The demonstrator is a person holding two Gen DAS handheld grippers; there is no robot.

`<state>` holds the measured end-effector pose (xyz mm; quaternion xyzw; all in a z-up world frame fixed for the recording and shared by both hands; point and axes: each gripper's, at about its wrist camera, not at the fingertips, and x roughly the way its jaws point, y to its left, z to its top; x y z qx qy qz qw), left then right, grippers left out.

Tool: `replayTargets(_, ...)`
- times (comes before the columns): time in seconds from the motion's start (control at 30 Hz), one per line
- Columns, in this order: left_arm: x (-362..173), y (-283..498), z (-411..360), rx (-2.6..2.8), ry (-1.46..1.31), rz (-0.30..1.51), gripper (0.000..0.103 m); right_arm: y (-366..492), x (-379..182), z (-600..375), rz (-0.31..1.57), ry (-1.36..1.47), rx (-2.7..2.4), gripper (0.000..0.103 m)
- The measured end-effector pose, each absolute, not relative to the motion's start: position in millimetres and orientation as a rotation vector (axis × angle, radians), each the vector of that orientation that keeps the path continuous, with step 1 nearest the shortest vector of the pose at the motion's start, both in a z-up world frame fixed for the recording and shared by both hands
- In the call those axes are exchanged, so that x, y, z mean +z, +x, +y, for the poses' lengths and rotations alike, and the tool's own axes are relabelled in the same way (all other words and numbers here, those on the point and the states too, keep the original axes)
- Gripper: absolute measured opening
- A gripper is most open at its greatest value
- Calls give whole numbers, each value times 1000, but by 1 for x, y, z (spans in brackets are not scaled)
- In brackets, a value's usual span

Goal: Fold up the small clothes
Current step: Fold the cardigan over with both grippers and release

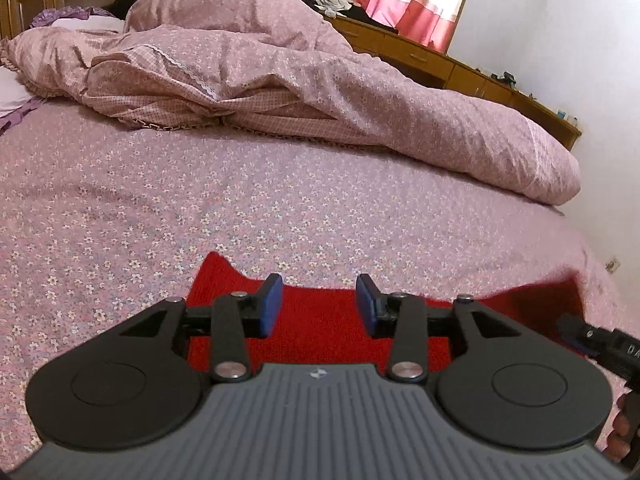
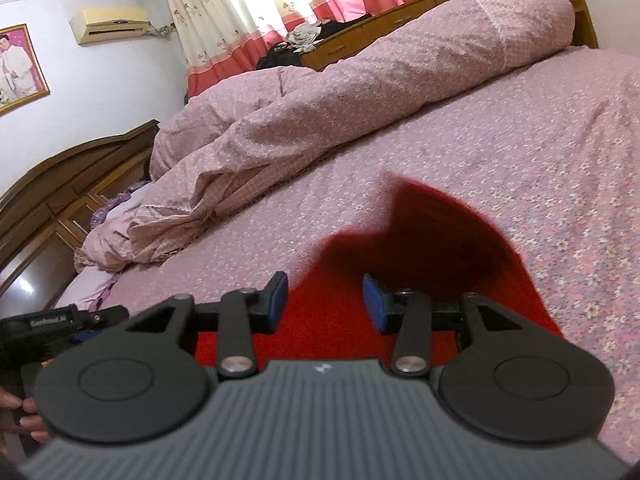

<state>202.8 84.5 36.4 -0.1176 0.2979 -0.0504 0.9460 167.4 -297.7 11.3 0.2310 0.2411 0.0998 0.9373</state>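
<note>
My left hand-held gripper (image 1: 318, 304) hangs released, jaws apart, over the small red knitted garment (image 1: 316, 328), which lies on the bed's pink floral sheet (image 1: 200, 208) right in front of me. My right hand-held gripper (image 2: 325, 304) is released too, gripping nothing. One blurred flap of the red cloth rises ahead of it. I judge the folding barely begun: no neat fold shows, and the garment looks mostly spread.

Red garment (image 2: 440, 232) far edge motion-blurred
</note>
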Motion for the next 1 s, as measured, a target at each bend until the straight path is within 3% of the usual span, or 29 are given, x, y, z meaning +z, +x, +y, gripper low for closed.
replayTargets(0.53, 23, 222, 107, -46, -175, 687, 47, 177, 12, -344, 511, 394, 64, 47)
replayTargets(0.8, 9, 241, 127, 3, -173, 734, 59, 199, -1, -354, 590, 301, 30, 46)
replayTargets(1.0, -5, 256, 137, -19, -228, 776, 60, 218, -14, -357, 651, 269, 47, 47)
